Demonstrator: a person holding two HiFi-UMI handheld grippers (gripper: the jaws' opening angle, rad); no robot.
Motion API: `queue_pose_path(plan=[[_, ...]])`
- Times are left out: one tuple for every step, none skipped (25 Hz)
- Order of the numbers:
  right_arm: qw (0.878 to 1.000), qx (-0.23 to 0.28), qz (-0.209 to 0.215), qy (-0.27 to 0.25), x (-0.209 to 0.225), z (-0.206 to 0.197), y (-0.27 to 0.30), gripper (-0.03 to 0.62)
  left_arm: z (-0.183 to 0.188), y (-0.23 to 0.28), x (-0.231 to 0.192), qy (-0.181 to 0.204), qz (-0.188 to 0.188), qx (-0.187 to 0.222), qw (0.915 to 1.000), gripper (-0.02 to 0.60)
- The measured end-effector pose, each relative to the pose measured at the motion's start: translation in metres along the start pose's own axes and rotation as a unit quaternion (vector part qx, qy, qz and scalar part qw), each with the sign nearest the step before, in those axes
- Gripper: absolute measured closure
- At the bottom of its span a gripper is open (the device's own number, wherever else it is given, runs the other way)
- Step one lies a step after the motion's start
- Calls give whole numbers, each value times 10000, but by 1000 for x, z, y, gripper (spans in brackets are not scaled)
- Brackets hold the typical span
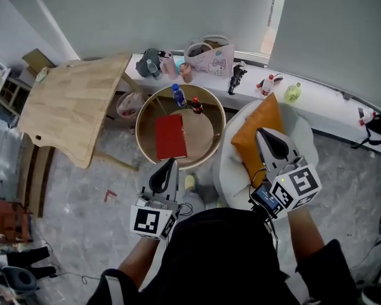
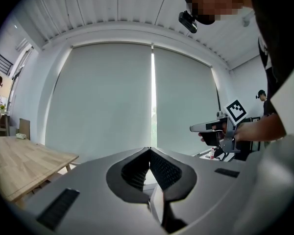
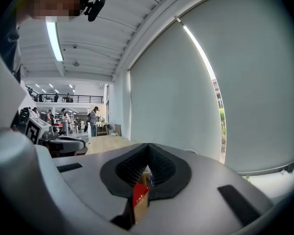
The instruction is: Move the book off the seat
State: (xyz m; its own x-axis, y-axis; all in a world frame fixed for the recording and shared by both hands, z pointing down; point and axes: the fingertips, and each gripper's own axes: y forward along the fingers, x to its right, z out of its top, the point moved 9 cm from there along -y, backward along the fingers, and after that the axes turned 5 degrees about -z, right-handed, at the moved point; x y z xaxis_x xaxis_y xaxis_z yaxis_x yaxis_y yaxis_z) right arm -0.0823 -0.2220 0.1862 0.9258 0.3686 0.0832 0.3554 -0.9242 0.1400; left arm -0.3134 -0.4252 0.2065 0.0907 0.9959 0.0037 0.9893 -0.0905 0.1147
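Note:
A red book (image 1: pixel 170 136) lies flat on the round wooden side table (image 1: pixel 209 146), left of the white seat (image 1: pixel 306 143) with its orange cushion (image 1: pixel 255 132). My left gripper (image 1: pixel 168 164) hovers just in front of the round table's near rim, jaws shut and empty; in the left gripper view its tips (image 2: pixel 150 149) meet, pointing at the window blind. My right gripper (image 1: pixel 264 135) hangs over the orange cushion, shut with nothing in it. In the right gripper view its tips (image 3: pixel 148 145) meet, and a sliver of the red book (image 3: pixel 139 192) shows below them.
A blue bottle (image 1: pixel 178 95) and a small dark bottle (image 1: pixel 196 105) stand at the round table's far edge. A large wooden table (image 1: pixel 70 107) sits at left. The windowsill (image 1: pixel 317 97) carries a pink bag (image 1: pixel 211 57), bottles and small items.

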Motion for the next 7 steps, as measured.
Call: queue_pose_path(plan=[[10000,1,5,-4,1,0,1,586,2,1,1,9,-20,34,10000,568],[10000,3,10,-14,3,0,2,586,3,3,2,-1,-34,61,10000,568],[10000,4,15,-31,4,-1,3,586,4,3,2,-21,-35,74,10000,568],[10000,6,23,-53,4,0,4,586,4,4,2,-42,-23,78,10000,568],[10000,6,34,-72,5,0,6,586,3,4,1,-59,-6,77,10000,568],[10000,4,48,-87,5,-1,8,586,3,4,0,-73,11,74,9999,568],[9999,1,63,-99,5,-1,9,586,3,3,0,-84,29,69,9999,568]])
